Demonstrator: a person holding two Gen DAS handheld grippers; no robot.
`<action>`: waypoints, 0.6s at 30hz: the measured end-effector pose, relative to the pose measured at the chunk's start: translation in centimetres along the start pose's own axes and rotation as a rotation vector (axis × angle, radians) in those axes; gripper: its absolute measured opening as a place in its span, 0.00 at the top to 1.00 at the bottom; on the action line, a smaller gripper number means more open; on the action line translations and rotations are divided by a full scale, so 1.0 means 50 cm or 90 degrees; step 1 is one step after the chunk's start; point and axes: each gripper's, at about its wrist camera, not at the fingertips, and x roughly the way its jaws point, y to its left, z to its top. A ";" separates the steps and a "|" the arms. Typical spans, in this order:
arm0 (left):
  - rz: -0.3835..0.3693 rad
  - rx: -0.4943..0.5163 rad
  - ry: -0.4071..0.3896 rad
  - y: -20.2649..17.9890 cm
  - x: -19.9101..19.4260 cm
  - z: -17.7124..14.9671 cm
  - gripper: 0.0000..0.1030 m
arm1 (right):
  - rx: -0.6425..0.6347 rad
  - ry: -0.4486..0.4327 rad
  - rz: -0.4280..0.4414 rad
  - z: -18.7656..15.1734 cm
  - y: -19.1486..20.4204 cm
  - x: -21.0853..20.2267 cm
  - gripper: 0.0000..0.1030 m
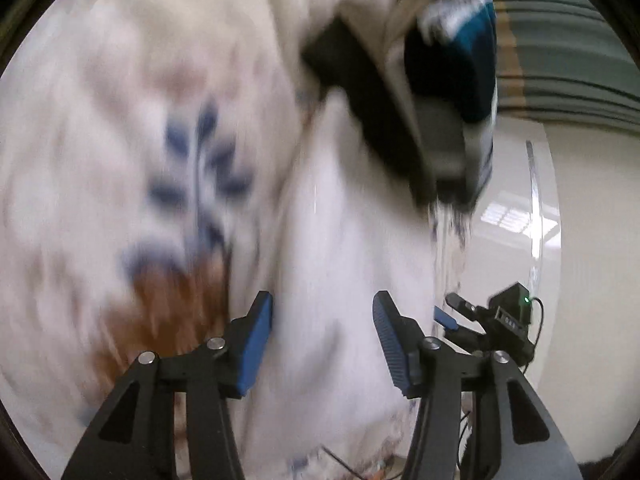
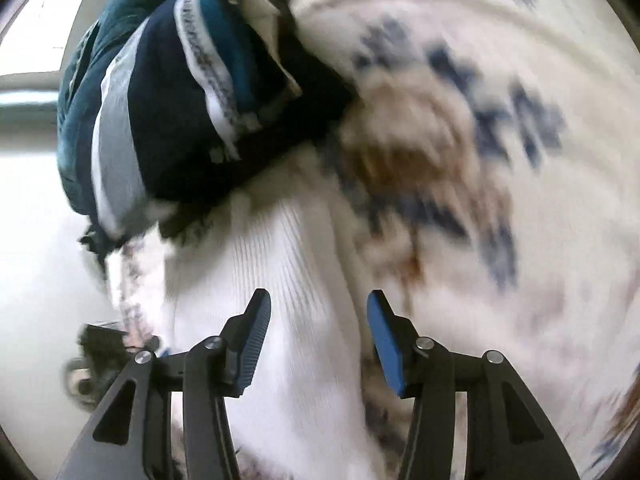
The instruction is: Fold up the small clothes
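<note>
A white ribbed garment [image 1: 352, 248] lies on a white cloth with blue leaf and brown prints [image 1: 120, 140]. My left gripper [image 1: 322, 312] is open, its blue pads [image 1: 256, 344] apart just above the garment, holding nothing. In the right wrist view the same white garment [image 2: 280, 264] runs between the fingers of my right gripper [image 2: 318, 312], which is open and empty. A stack of folded clothes in navy, teal, grey and white [image 1: 440, 80] sits beyond the garment, also in the right wrist view [image 2: 168, 112]. Both views are motion blurred.
The printed cloth's edge drops off by the stack, with pale floor [image 1: 580, 200] beyond. The other gripper's body [image 1: 500, 320] shows low at the right; in the right wrist view it shows blurred at the lower left [image 2: 100, 360]. A green striped curtain [image 1: 560, 40] hangs behind.
</note>
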 end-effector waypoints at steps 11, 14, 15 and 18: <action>0.080 0.014 -0.050 0.021 -0.025 -0.064 0.95 | 0.084 0.045 0.086 -0.195 -0.079 0.037 0.97; 0.095 0.005 -0.013 0.060 -0.003 -0.059 0.94 | 0.061 -0.019 0.000 -0.189 -0.073 0.012 0.97; 0.079 -0.008 -0.007 0.072 -0.011 -0.069 0.94 | 0.046 -0.020 -0.042 -0.183 -0.077 0.022 0.97; 0.031 -0.012 -0.020 0.061 -0.031 -0.080 0.85 | 0.023 0.030 -0.063 -0.184 -0.059 0.059 0.96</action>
